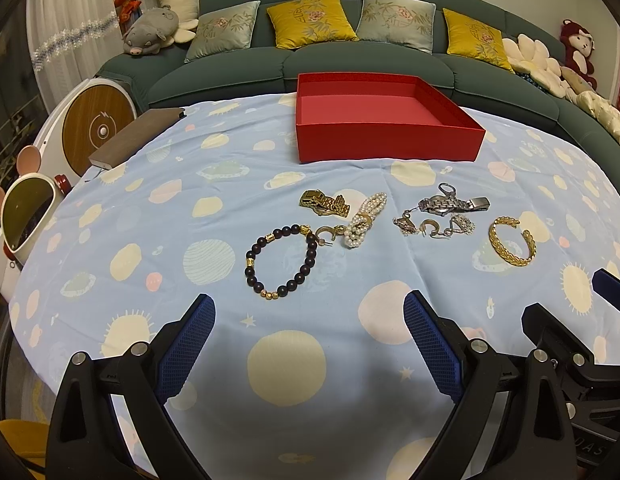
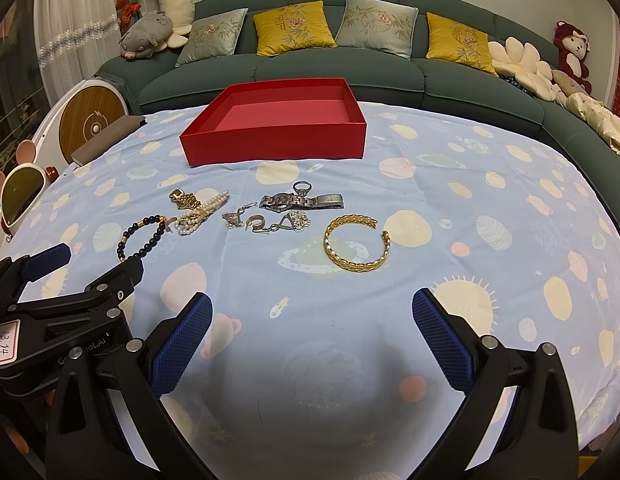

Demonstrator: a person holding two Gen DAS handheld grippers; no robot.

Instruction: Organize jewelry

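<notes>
Right wrist view: gold bangle (image 2: 356, 245) flat on the blue cloth (image 2: 450, 184), straight ahead of the right gripper (image 2: 312, 334), opening turned to the far right. Nearer this gripper than the left gripper (image 1: 310, 338), which faces the dark bead bracelet (image 1: 281, 261) instead. Watches, pearls and earrings bunched just beyond; empty red box (image 2: 277, 146) farther back, toward the sofa (image 2: 350, 68). Both sets of fingers spread wide, gripping nothing. Likely first grab: across the bangle's near rim.
</notes>
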